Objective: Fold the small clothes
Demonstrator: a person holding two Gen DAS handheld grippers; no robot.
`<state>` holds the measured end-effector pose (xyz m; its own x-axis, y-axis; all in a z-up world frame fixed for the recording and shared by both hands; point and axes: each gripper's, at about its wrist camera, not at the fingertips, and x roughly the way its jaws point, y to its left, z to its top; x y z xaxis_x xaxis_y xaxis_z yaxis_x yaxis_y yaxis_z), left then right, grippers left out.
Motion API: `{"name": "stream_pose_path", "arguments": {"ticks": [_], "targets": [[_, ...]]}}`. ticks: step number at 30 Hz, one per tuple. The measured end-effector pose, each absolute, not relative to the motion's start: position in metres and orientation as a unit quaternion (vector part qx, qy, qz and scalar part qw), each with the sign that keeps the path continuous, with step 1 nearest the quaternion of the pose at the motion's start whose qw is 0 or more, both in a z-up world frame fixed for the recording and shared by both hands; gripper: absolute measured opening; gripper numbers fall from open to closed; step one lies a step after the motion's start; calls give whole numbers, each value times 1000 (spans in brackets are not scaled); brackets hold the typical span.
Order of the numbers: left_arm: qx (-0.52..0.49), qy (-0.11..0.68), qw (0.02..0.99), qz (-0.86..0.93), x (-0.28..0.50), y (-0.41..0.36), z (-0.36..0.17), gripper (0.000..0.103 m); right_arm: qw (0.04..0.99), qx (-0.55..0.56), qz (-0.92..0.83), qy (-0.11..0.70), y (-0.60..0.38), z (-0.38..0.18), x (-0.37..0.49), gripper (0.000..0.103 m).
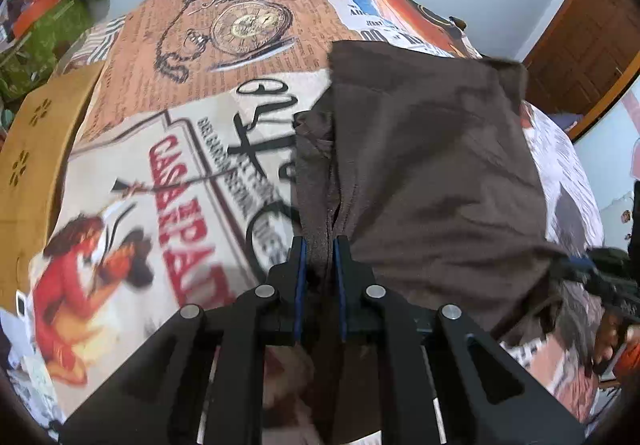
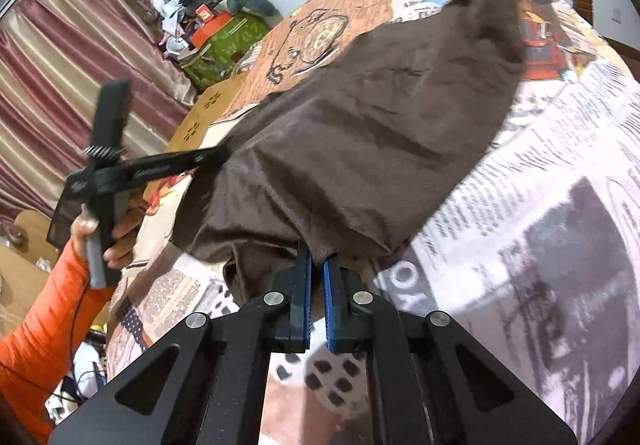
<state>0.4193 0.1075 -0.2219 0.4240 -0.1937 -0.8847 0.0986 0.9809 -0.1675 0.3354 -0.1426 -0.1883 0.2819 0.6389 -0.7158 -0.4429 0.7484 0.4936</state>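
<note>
Left wrist view: my left gripper (image 1: 320,245) is clamped on the brown soft-fabric garment's (image 1: 432,165) edge; my right gripper (image 2: 317,265) pinches its near hem. It drapes ahead over the newspaper-print bedsheet (image 2: 540,185). I'd lift both evenly, keeping the edge taut.

Garment (image 1: 432,165) plain dark brown; bedsheet (image 1: 168,181) newspaper-collage print, orange, white, red; gripper pads (image 2: 307,297) blue.
</note>
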Motion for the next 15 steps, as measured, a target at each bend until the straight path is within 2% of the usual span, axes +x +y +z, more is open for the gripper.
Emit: {"name": "stream_pose_path", "arguments": {"ticks": [7,10,11,12,15], "targets": [[-84,560,821,-77,377,108,-224,13,810,61,325,484,-145,-177,325,5],[-59,553,830,-38,365,108,-221,28,804,65,316,499,-152,-177,325,5],[-58,554,830,-29,362,109,-221,43,797,78,315,510,-155,-179,325,5],[-66,556,828,-27,358,112,-222,51,791,90,312,519,-158,-181,325,5],[-104,565,818,-35,343,120,-224,54,776,110,299,544,-162,-191,324,18]]}}
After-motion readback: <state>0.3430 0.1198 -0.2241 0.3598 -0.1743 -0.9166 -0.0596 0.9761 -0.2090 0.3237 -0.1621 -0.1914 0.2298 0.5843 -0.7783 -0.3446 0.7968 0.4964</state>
